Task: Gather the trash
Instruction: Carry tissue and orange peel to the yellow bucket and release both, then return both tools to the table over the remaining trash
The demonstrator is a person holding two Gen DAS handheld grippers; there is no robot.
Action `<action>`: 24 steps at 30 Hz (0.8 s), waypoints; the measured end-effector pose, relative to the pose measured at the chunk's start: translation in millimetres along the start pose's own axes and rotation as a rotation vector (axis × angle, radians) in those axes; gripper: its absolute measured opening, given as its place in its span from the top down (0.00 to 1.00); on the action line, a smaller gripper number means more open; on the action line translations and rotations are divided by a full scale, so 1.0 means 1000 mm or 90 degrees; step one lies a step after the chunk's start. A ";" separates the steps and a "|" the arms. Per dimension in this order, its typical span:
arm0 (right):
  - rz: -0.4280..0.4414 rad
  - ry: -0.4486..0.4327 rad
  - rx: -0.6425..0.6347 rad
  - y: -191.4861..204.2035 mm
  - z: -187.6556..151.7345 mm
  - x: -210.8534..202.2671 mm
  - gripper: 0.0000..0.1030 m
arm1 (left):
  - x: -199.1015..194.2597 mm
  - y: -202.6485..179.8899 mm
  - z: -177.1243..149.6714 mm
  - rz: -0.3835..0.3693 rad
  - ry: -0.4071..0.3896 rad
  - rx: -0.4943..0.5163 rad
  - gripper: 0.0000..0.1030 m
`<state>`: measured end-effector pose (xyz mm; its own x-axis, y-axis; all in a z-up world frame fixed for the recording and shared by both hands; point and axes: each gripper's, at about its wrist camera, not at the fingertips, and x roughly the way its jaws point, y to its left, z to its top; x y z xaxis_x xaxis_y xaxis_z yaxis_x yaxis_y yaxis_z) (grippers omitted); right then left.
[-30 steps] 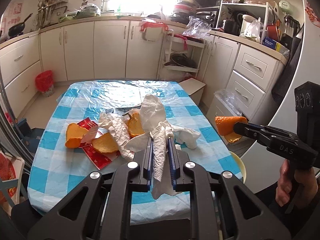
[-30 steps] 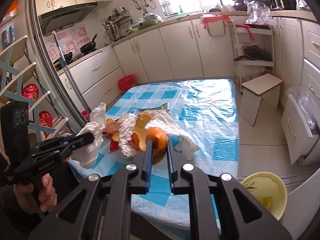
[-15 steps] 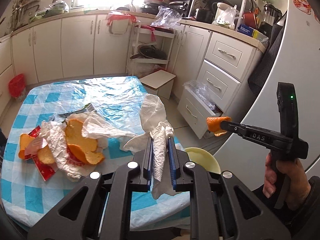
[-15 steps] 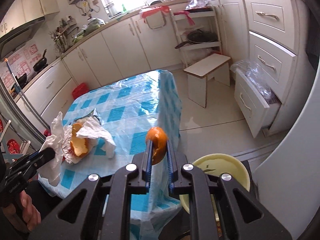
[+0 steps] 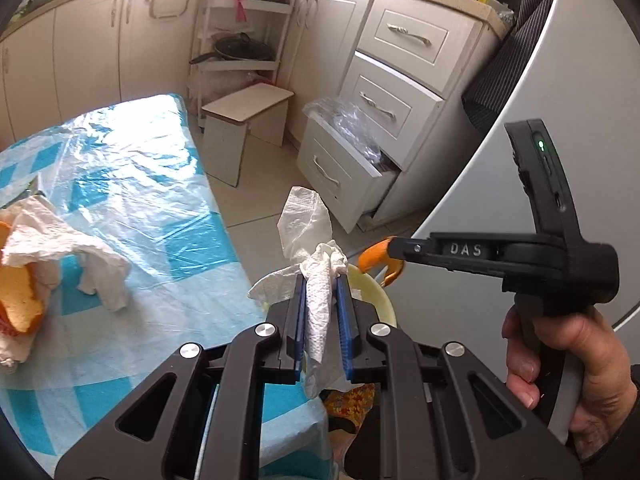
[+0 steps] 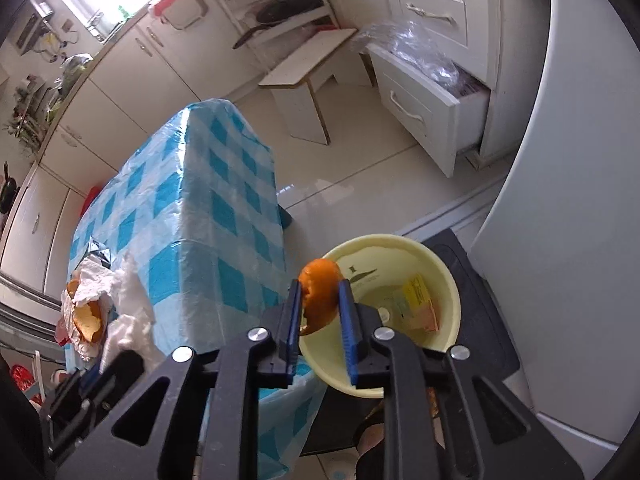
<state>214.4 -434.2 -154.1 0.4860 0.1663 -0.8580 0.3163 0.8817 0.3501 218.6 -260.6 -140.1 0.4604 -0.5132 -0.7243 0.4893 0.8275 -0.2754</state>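
Observation:
My left gripper (image 5: 321, 280) is shut on a crumpled white paper towel (image 5: 318, 280) and holds it past the table's right edge, over the pale yellow bowl (image 5: 374, 294). My right gripper (image 6: 319, 286) is shut on a piece of orange peel (image 6: 319, 294) and holds it above the near rim of the same bowl (image 6: 448, 280), which has a yellow packet (image 6: 416, 300) inside. The right gripper with its peel also shows in the left wrist view (image 5: 380, 258). More peel (image 5: 20, 292) and paper towel (image 5: 68, 248) lie on the blue checked table (image 5: 160, 264).
The bowl stands on a black surface (image 6: 480, 320) beside the table, next to a white fridge (image 6: 580, 160). A small white stool (image 5: 244, 120) and an open drawer with plastic bags (image 5: 352, 148) are on the floor side beyond. Cabinets line the back wall.
Both grippers have swung right, off the table and down toward the yellow bowl, each still holding its piece. The trash pile now lies far left.

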 end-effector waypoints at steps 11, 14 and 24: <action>0.047 -0.122 0.088 -0.017 0.017 -0.030 0.41 | 0.072 -0.026 -0.006 0.002 0.076 0.005 0.86; 0.053 -0.123 0.096 -0.018 0.019 -0.030 0.40 | 0.088 -0.028 -0.003 0.008 0.098 0.004 0.71; 0.052 -0.139 0.103 -0.019 0.021 -0.033 0.40 | 0.064 -0.023 0.005 0.026 0.065 -0.002 0.41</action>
<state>209.6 -465.2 -124.7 0.6737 0.1192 -0.7293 0.3861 0.7848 0.4849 240.6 -313.3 -176.9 0.4021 -0.4537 -0.7953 0.4692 0.8480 -0.2466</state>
